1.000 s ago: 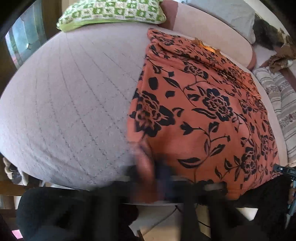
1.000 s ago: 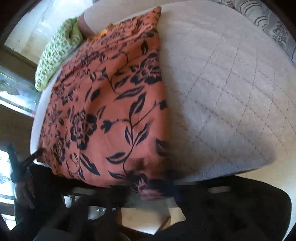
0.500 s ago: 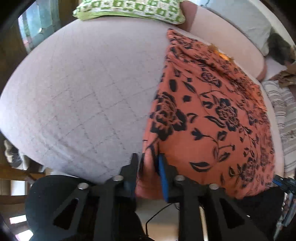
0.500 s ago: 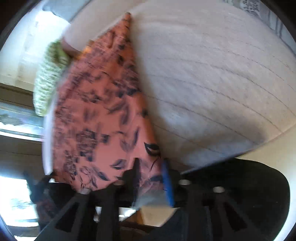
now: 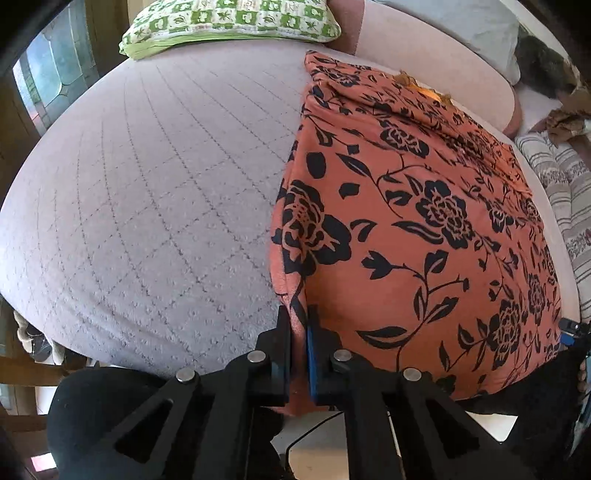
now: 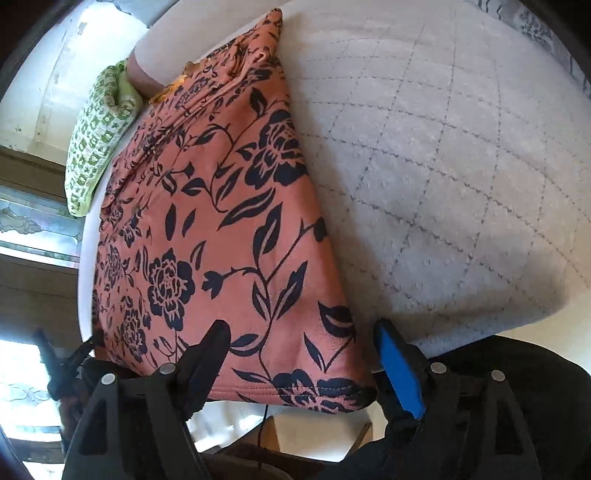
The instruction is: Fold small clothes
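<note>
An orange garment with a black flower print (image 5: 413, 229) lies flat on a grey quilted bed cover (image 5: 155, 192), reaching the near edge. My left gripper (image 5: 298, 325) is shut on the garment's near left corner, with cloth pinched between its jaws. In the right wrist view the same garment (image 6: 221, 229) fills the left half, and my right gripper (image 6: 301, 341) is open, its jaws spread to either side of the garment's near right corner, which rests on the bed cover (image 6: 461, 166).
A green and white checked pillow (image 5: 232, 22) lies at the far end of the bed, also in the right wrist view (image 6: 99, 140). A striped cushion (image 5: 561, 199) sits at the right. The floor lies below the bed's near edge.
My right gripper has opened and let go of the garment's near right corner. My left gripper has stayed shut on the near left corner. The garment has settled flat.
</note>
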`<move>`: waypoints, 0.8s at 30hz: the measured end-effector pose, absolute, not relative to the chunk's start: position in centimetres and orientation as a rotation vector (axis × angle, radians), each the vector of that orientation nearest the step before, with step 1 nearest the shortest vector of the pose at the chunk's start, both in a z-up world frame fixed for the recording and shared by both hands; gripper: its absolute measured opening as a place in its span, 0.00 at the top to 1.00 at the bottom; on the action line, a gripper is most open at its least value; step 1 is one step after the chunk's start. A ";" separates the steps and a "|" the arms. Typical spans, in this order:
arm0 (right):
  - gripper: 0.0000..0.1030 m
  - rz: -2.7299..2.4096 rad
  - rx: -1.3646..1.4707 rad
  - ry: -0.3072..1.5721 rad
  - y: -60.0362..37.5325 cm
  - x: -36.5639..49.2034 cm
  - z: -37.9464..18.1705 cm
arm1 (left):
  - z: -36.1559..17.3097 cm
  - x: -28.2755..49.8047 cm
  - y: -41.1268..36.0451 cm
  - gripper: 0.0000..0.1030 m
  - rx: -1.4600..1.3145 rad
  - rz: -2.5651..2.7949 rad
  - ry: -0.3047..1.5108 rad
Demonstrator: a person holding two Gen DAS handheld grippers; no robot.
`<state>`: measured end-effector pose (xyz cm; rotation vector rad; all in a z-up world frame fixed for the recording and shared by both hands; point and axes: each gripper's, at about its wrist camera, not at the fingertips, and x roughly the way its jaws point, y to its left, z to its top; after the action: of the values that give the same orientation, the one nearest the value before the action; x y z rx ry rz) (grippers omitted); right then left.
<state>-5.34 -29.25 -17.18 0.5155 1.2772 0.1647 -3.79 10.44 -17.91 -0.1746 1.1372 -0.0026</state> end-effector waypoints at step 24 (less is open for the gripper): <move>0.95 0.500 0.783 0.984 -31.1 5.7 -6.2 | -5.3 8.3 11.3 0.95 -0.398 -0.289 0.926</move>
<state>5.71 -31.07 -6.22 0.7828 0.9839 0.4997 8.31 11.25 -5.26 -0.3980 0.9263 -0.2889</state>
